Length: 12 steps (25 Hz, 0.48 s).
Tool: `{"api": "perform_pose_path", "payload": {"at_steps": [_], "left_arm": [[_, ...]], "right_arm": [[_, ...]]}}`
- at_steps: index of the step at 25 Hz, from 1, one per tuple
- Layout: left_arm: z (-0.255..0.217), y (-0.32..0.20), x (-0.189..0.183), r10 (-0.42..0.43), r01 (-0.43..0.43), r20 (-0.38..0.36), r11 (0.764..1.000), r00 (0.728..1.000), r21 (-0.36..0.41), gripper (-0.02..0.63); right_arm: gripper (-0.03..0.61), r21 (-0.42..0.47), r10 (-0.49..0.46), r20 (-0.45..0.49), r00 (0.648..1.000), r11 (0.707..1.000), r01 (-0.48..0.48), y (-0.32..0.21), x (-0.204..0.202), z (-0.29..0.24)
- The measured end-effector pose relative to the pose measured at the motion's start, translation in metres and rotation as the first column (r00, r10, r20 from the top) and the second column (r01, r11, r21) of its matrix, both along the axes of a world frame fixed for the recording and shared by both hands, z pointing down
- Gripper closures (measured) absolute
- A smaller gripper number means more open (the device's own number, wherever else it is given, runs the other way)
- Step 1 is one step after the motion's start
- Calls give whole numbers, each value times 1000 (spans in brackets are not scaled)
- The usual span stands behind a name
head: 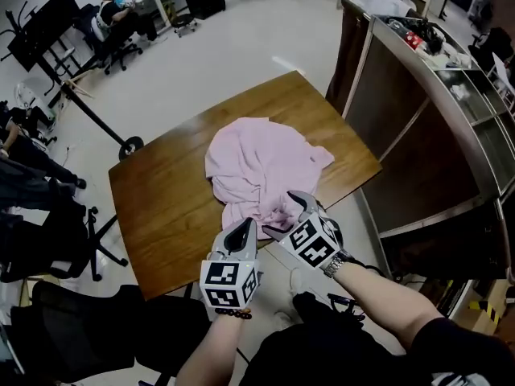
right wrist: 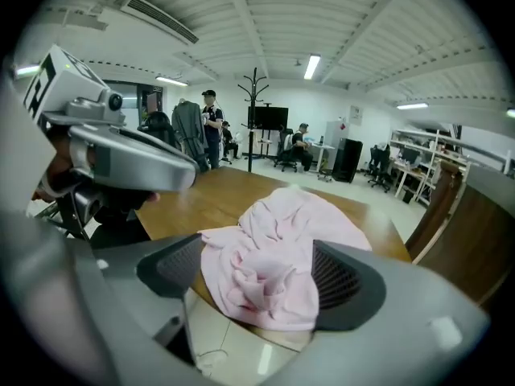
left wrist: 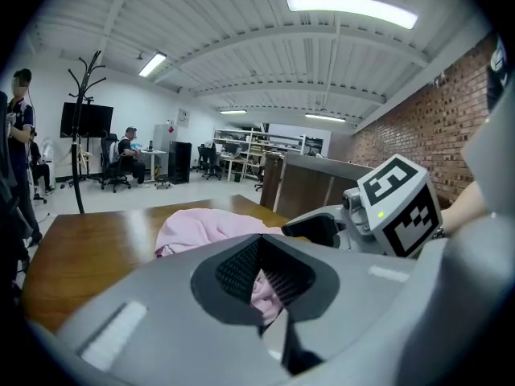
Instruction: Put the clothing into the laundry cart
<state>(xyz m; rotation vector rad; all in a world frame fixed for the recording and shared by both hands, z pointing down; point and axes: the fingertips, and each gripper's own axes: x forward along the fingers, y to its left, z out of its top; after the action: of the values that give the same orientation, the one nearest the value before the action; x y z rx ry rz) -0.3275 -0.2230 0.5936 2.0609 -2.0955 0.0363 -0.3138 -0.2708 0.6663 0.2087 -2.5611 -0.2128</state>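
A crumpled pink garment lies on the wooden table, and its near edge hangs over the table's front edge. My left gripper is at that hanging edge with its tips together. In the left gripper view a fold of the pink garment sits between the pads of the left gripper. My right gripper is just to the right of it and stands open. In the right gripper view its jaws straddle a bunch of the garment without squeezing it.
A long stainless counter with dark panels runs along the right, close to the table's corner. Black office chairs crowd the left and near left. A coat stand and a standing person are farther off.
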Motion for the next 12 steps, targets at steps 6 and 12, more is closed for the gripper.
{"api": "perform_pose_path", "payload": {"at_steps": [6,12], "left_arm": [[42,-48,-24,-21,19,-32,998,999,-61,612],[76,-78,-42,-42,36,-54,993,998,-111,612]], "right_arm": [[103,-74,-17,-91,996,997,10,-51,-25,66],[52,-112,-17,-167,986,994,-2,-87,-44,121]]}}
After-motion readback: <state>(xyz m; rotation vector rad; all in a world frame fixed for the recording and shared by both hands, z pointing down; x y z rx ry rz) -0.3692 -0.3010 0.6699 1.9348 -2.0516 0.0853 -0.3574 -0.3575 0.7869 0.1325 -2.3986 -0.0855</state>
